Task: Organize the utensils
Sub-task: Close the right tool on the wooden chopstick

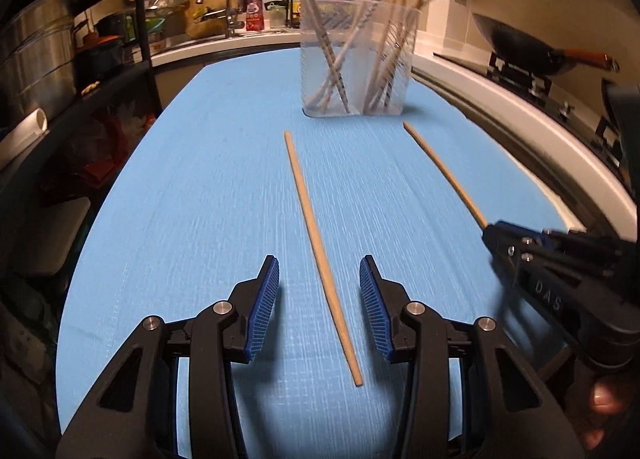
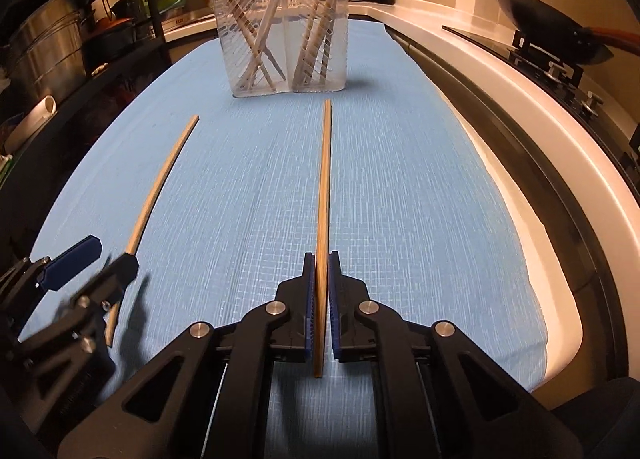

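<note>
Two wooden chopsticks lie on a blue mat (image 1: 200,187). My left gripper (image 1: 319,291) is open, its blue pads either side of the near end of one chopstick (image 1: 316,235). My right gripper (image 2: 321,291) is shut on the other chopstick (image 2: 325,179), which points toward a clear plastic holder (image 2: 280,27) with several chopsticks standing in it. In the left wrist view the right gripper (image 1: 490,233) shows at the right, shut on that chopstick (image 1: 440,167), and the holder (image 1: 358,59) stands at the mat's far end. The left gripper (image 2: 92,259) and its chopstick (image 2: 160,183) show in the right wrist view.
A white counter edge (image 2: 500,71) runs along the right with a stove and a black wok (image 2: 552,31). A dark shelf with metal pots (image 1: 36,51) stands on the left. A sink and bottles (image 1: 256,11) are at the back.
</note>
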Available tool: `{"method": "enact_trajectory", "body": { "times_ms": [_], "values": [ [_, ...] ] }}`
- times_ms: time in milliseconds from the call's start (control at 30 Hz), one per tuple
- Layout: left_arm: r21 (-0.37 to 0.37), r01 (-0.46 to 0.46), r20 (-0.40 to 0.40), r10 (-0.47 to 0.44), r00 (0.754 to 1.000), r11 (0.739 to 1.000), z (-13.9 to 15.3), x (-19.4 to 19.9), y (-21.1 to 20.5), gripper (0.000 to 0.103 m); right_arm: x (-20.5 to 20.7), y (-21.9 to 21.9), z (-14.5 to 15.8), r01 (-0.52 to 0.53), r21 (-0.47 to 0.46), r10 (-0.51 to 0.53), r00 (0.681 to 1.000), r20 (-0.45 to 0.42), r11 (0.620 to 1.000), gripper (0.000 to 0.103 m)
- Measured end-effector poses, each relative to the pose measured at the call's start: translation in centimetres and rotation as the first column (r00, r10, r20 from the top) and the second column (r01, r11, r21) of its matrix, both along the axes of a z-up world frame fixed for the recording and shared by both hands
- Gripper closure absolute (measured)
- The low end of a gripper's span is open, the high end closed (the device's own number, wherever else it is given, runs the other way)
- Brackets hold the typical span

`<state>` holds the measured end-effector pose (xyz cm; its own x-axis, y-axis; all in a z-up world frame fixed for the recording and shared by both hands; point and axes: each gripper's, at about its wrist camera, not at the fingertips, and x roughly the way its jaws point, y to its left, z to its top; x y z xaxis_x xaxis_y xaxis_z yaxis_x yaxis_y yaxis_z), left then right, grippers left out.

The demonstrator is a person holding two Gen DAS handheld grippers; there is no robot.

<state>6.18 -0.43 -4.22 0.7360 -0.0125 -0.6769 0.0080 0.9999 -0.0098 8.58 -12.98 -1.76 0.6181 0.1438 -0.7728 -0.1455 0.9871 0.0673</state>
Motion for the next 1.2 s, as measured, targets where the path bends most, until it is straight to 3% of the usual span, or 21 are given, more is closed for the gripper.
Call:
{"method": "enact_trajectory", "body": {
  "times_ms": [100,167,200,233,433,633,1200],
  "values": [
    [0.008,-0.024,-0.002,0.024,1.0,1.0,-0.8,-0.3,0.1,0.064,-0.1,-0.2,0.0,0.013,0.003,-0.013,1.0,-0.002,1.0,0.092],
    [0.015,-0.026,0.011,0.026,1.0,1.0,-0.9,-0.4,0.0,0.077,-0.2,-0.5,0.0,0.022,0.006,-0.022,1.0,-0.004,1.0,0.092],
    [0.021,-0.025,0.014,0.025,1.0,0.999,-0.9,-0.3,0.0,0.093,-0.2,-0.5,0.0,0.024,0.007,-0.024,1.0,-0.005,1.0,0.091],
    [0.026,-0.033,0.017,0.032,0.999,0.999,-0.9,-0.3,0.1,0.096,-0.2,-0.5,0.0,0.025,0.006,-0.025,1.0,-0.006,1.0,0.09],
    [-0.011,-0.101,0.014,0.102,0.995,0.995,-0.8,0.3,2.0,0.096,-0.8,-0.8,-0.1,0.043,0.008,-0.043,0.999,0.0,0.999,0.087],
    [-0.015,-0.106,0.028,0.107,0.994,0.994,-0.9,0.2,2.1,0.096,-1.3,-0.6,-0.2,0.049,0.0,-0.049,0.999,0.015,0.999,0.087],
    [-0.016,-0.113,0.035,0.113,0.993,0.993,-0.9,0.1,2.1,0.096,-1.5,0.2,-0.2,0.028,-0.008,-0.028,0.999,0.04,1.0,0.097]
  ]
}}
